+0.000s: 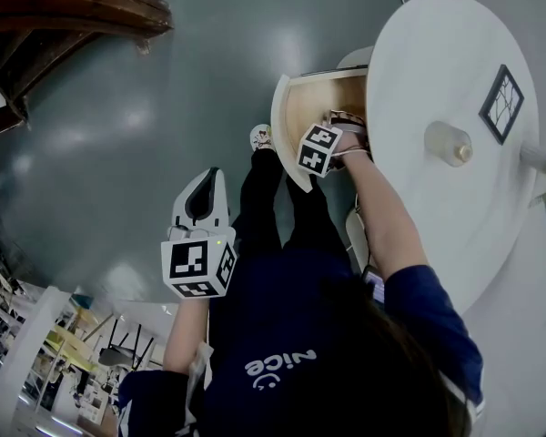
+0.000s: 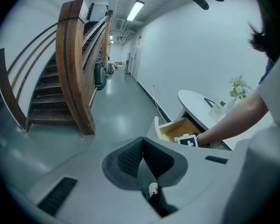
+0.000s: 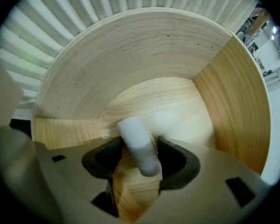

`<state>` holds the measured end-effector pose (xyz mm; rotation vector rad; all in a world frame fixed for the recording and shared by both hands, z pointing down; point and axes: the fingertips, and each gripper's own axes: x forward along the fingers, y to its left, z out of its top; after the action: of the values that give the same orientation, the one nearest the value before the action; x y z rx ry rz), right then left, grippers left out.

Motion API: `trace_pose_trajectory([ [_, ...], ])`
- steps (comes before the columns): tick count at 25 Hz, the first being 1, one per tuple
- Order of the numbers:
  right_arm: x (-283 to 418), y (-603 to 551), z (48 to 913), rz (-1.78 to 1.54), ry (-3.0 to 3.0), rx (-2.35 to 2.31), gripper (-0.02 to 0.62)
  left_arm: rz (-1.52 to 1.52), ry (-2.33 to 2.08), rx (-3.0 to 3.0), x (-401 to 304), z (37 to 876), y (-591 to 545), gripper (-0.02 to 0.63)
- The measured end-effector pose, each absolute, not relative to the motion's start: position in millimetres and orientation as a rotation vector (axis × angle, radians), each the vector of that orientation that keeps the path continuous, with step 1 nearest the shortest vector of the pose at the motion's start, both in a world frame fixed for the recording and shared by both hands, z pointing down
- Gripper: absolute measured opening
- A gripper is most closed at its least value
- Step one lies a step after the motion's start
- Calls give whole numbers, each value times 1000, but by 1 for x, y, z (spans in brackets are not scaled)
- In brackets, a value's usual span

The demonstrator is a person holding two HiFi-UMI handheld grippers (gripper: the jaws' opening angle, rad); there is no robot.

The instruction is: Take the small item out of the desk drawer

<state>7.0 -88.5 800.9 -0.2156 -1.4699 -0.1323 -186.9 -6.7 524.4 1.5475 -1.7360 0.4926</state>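
The wooden drawer (image 1: 298,107) stands pulled out from under the round white table (image 1: 437,53). My right gripper (image 1: 344,124) points straight down into it, its marker cube on top. In the right gripper view a small white cylinder (image 3: 136,139) lies on the drawer floor (image 3: 177,106) between the dark pads (image 3: 102,157), touching both; my right gripper (image 3: 137,160) is shut on it. My left gripper (image 1: 203,198) hangs over the floor to the left of the person's legs, away from the drawer. Its pads meet with nothing between them, so my left gripper (image 2: 142,160) is shut. The open drawer (image 2: 177,127) also shows there.
A small bottle (image 1: 449,143) and a black-framed picture (image 1: 501,104) stand on the table. A wooden staircase (image 2: 70,78) rises at the left over a glossy grey floor (image 1: 164,107). A plant (image 2: 238,87) is at the table's far side.
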Motion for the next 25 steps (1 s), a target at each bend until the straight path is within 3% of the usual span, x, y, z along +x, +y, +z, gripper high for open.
trace_pose_trajectory([
  [6,6,-91,799,-128,-1483,-193,146,492,-1732,1561,-180,522,-10,5],
  [25,-16,-97,773,72,-1610,8,132,474,-1731,1580,-170,516,-10,5],
])
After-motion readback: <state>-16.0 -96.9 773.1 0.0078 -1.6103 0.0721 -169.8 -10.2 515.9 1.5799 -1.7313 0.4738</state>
